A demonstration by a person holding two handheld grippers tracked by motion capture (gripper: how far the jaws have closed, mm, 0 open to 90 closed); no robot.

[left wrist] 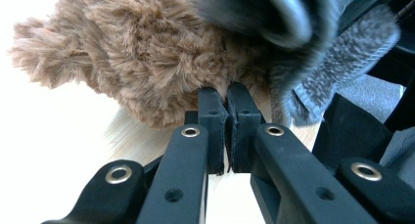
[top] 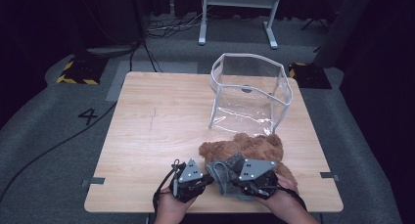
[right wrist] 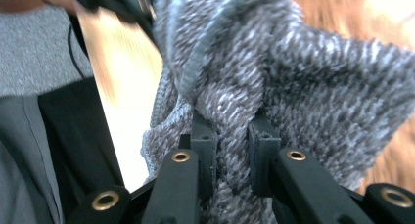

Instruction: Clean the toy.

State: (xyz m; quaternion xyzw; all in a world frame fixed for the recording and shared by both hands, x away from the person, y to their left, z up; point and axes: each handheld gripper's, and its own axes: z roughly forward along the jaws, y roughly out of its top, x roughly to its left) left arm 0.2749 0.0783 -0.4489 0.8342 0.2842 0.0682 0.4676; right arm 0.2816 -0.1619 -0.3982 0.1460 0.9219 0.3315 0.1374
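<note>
right gripper (right wrist: 230, 150) clamped on grey knit (right wrist: 293, 77), left gripper (left wrist: 227, 111) shut against teddy (top: 244, 145), lying crosswise on wooden table (top: 156, 121), dark room.

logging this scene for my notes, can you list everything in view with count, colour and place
plush toy: 1, brown, near right of the table, in front of the bag
knitted garment: 1, grey, on the plush toy's near side, clamped in the right gripper
clear bag: 1, transparent with white trim, standing open at the far right of the table
table: 1, light wood, centre
frame legs: 1 set, white, on the floor beyond the table
left gripper: 1, black, jaws shut, tips at the plush toy's fur
right gripper: 1, black, shut on the garment
hands: 2, near edge
</note>
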